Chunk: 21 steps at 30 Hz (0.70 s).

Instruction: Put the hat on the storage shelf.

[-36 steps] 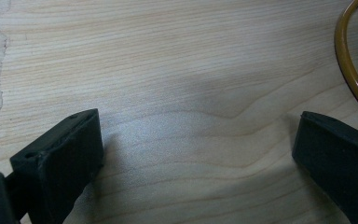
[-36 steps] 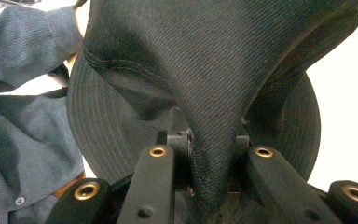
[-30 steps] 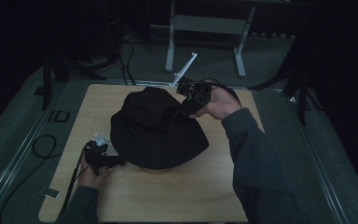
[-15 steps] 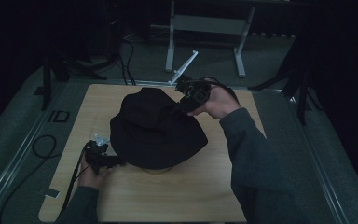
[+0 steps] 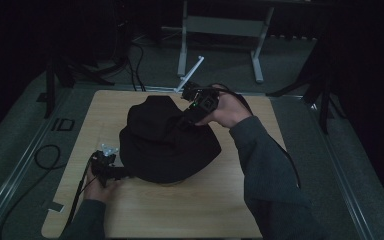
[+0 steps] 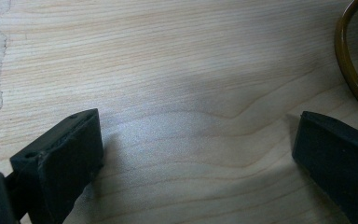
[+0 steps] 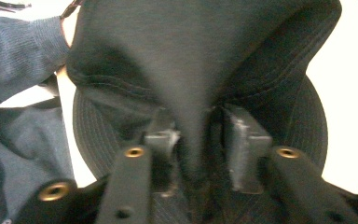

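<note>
Two claws work a black hat [image 5: 167,142] on the wooden surface [image 5: 190,210]: the right claw [image 7: 198,140] pinches a fold of the hat's crown at its far side, while the left claw [image 6: 196,154] rests spread wide, gripping nothing, at the brim's near left edge.

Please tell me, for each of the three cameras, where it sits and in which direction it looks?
High view: above the person's side, looking forward and down on the table; both forearms show.
Left gripper view: on the left gripper, looking down at bare wood between open jaws.
Right gripper view: on the right gripper, jaws pinching the black hat.
Shared: the hat shows in the high and right gripper views.
</note>
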### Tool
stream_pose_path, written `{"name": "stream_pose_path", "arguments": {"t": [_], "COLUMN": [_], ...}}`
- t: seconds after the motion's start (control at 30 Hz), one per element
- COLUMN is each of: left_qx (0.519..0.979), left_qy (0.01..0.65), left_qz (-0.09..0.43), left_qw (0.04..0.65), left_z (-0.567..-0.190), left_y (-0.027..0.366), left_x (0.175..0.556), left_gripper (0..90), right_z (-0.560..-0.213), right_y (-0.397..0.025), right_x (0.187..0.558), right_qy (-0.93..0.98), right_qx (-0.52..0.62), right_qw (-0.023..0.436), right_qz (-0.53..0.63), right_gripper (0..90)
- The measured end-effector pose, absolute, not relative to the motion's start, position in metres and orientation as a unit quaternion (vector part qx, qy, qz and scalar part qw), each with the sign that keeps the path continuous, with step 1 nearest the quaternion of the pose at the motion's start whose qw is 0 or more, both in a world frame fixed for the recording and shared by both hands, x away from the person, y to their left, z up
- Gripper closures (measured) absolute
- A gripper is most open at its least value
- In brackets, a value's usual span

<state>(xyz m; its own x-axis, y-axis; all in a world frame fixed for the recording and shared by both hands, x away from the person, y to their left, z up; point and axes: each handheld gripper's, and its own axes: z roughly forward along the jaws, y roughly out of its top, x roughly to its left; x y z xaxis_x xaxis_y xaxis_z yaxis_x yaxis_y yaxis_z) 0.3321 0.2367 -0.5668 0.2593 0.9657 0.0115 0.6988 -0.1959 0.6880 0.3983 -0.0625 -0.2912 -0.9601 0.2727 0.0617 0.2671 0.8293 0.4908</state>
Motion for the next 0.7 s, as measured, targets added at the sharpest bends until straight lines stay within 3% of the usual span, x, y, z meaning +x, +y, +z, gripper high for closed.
{"name": "stream_pose_path", "arguments": {"t": [0.13, 0.37, 0.7], "left_qx": [0.739, 0.739, 0.738], "left_qy": [0.563, 0.563, 0.563], "left_qz": [0.229, 0.229, 0.23], "left_qw": [0.29, 0.29, 0.291], "left_z": [-0.567, -0.567, -0.567], "left_y": [0.237, 0.237, 0.237], "left_x": [0.332, 0.332, 0.332], "left_gripper": [1.9, 1.8, 1.8], "right_z": [-0.293, -0.294, -0.293], "right_y": [-0.064, -0.07, -0.076], "right_x": [0.401, 0.4, 0.399], "right_qy": [0.954, 0.956, 0.96], "right_qx": [0.162, 0.17, 0.175], "right_qw": [-0.003, -0.017, -0.014], "right_qz": [0.254, 0.238, 0.218], "right_gripper": [48.3, 37.3, 32.9]}}
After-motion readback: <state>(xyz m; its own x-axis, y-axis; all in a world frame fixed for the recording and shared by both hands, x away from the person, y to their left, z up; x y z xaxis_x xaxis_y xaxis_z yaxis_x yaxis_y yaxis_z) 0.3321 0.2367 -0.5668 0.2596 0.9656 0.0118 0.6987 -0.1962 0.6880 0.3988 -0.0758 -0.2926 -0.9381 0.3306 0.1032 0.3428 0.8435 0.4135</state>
